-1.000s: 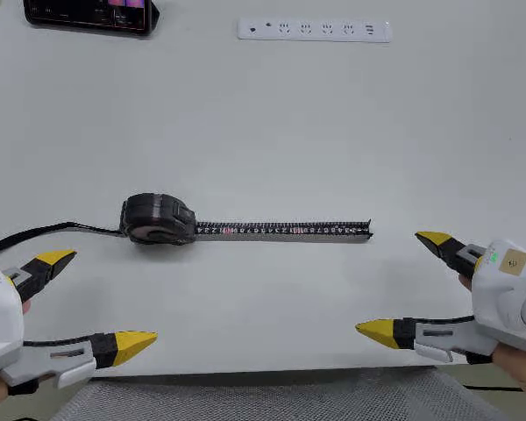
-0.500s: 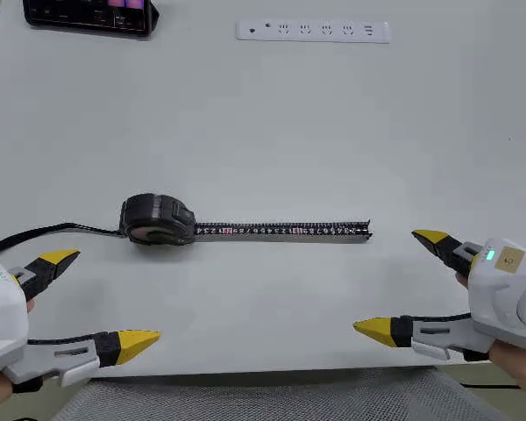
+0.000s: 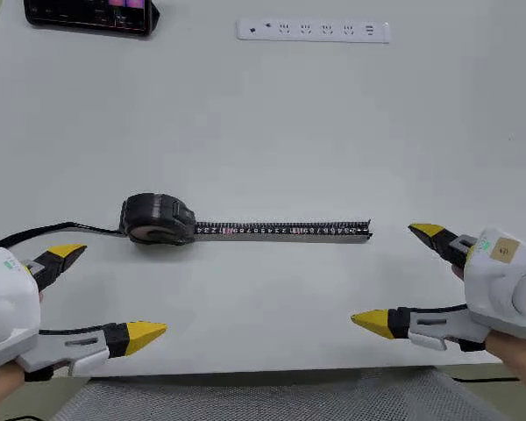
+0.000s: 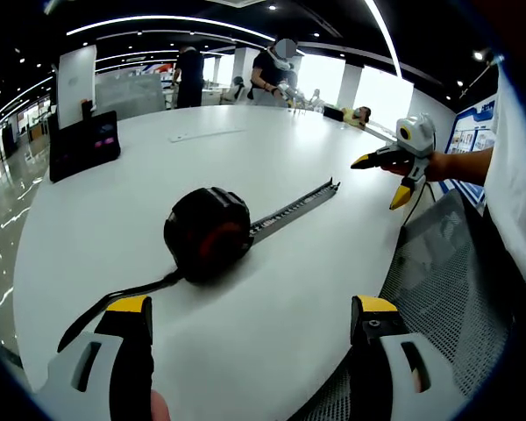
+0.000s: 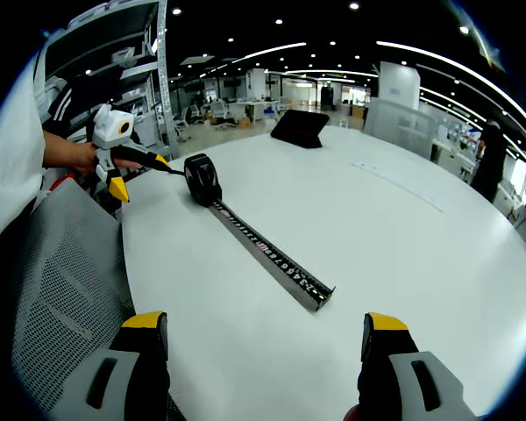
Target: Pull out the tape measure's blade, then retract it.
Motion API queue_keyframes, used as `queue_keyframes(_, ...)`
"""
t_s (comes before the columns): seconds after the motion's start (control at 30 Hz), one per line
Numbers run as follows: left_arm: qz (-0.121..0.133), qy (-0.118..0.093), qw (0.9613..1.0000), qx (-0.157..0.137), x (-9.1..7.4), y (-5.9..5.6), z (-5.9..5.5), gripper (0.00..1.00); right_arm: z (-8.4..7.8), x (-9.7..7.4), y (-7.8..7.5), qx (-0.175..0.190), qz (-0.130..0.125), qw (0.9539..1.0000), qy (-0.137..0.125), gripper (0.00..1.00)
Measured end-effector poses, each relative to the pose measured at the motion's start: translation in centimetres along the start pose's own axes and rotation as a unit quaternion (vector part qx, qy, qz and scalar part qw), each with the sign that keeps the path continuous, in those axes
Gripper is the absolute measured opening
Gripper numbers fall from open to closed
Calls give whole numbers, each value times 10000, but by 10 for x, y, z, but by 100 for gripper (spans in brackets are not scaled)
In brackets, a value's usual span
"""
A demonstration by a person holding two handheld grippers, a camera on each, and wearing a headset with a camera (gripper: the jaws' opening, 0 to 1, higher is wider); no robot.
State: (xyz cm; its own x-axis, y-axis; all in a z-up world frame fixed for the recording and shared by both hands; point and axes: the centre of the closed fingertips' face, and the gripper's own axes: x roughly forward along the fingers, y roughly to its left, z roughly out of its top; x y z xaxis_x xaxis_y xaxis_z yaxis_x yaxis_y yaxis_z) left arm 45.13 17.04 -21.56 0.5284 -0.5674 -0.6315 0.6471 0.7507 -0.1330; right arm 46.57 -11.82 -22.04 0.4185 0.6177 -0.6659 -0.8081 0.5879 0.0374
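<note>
Status: pull-out looks done, retraction not yet done. Neither gripper touches the tape measure.

Left gripper point(image 3: 116, 290): low over the desk's point(image 3: 263, 132) front edge, left side. Jaws spread wide, nothing between them, yellow tips pointing right. One tip is near the wrist strap point(image 3: 44, 233), the other close to the front edge.

Tape measure case point(image 3: 158, 219): dark, resting left of the desk's centre, strap trailing off toward the left edge. In the left gripper view the case sits ahead, between the two jaws but apart from both.

Blade point(image 3: 280, 230): drawn out of the case, flat on the desk, running right, roughly parallel to the front edge. End hook point(image 3: 368, 231) lies free.

Right gripper point(image 3: 387, 274): over the front edge, right side. Jaws wide, empty, tips pointing left. The upper tip is near the hook, not touching.

Judgement: what is left is freeing the blade so that it runs back into the case.
</note>
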Motion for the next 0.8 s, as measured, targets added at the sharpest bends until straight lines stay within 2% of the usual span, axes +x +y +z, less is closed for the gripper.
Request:
queue_keyframes(0.47,14,-1,10000,-82,8,0,4,92,2,2,-3,-27,53,10000,10,89)
queue_keyframes(0.8,24,-96,9997,-214,16,1,10,92,5,1,-5,-81,79,9999,29,87)
